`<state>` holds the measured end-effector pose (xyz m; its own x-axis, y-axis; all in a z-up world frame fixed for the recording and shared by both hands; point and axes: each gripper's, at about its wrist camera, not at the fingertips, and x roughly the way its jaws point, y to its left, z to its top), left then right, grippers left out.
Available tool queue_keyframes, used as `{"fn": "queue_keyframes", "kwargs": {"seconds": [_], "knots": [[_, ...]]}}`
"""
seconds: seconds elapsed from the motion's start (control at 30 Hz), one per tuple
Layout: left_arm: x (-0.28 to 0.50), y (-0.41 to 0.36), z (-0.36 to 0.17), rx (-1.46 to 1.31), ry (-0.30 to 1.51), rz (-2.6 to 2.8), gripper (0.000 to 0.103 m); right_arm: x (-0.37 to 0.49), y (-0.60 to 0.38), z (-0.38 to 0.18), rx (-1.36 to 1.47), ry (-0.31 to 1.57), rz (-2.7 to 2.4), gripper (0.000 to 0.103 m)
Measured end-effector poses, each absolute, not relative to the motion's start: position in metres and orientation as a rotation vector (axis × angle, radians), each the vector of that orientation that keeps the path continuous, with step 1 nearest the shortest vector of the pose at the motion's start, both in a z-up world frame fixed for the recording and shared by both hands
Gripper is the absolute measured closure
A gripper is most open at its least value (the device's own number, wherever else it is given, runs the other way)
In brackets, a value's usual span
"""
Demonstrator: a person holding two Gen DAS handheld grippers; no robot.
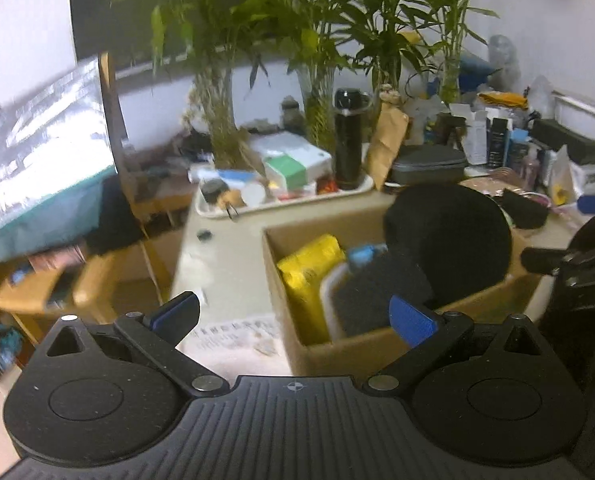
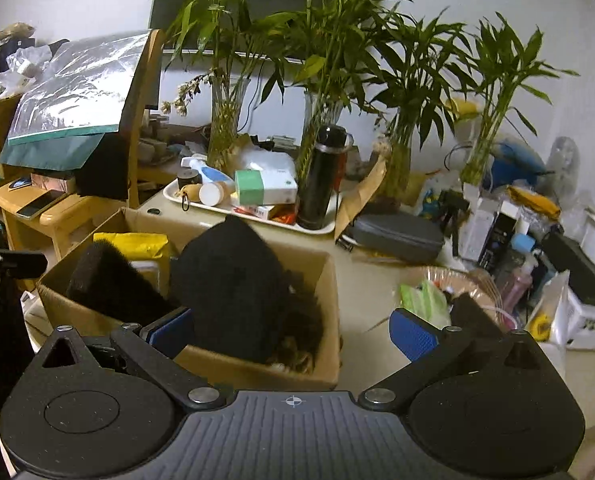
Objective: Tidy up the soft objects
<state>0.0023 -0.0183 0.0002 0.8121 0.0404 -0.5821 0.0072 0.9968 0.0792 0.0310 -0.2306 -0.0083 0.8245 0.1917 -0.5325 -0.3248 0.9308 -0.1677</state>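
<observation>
A cardboard box (image 1: 357, 352) (image 2: 257, 368) stands on the pale table. Inside it are a big black soft bundle (image 1: 449, 240) (image 2: 233, 276), a black foam block (image 1: 373, 296) (image 2: 109, 280) and a yellow packet (image 1: 309, 268) (image 2: 133, 244). My left gripper (image 1: 295, 316) hovers open over the box's near left corner, with nothing between its blue pads (image 1: 413, 320). My right gripper (image 2: 291, 334) is open too, above the box's near right corner, and holds nothing. Each gripper shows at the edge of the other's view.
Behind the box is a white tray (image 2: 321, 230) with a black flask (image 2: 321, 172), small boxes and bottles, then vases of bamboo (image 2: 321, 52). A grey case (image 2: 397, 232) and a wicker basket (image 2: 485, 284) of items sit right. A wooden chair (image 2: 57, 212) stands left.
</observation>
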Motion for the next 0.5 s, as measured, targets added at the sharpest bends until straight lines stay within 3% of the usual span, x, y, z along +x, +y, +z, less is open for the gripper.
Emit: {"fn": "queue_keyframes", "kwargs": {"seconds": [0.5], "knots": [[0.0087,-0.0091,-0.0065,-0.03,0.835,-0.007,0.0,0.0378,-0.221,-0.0172,-0.213,0.832,0.289,0.0]]}}
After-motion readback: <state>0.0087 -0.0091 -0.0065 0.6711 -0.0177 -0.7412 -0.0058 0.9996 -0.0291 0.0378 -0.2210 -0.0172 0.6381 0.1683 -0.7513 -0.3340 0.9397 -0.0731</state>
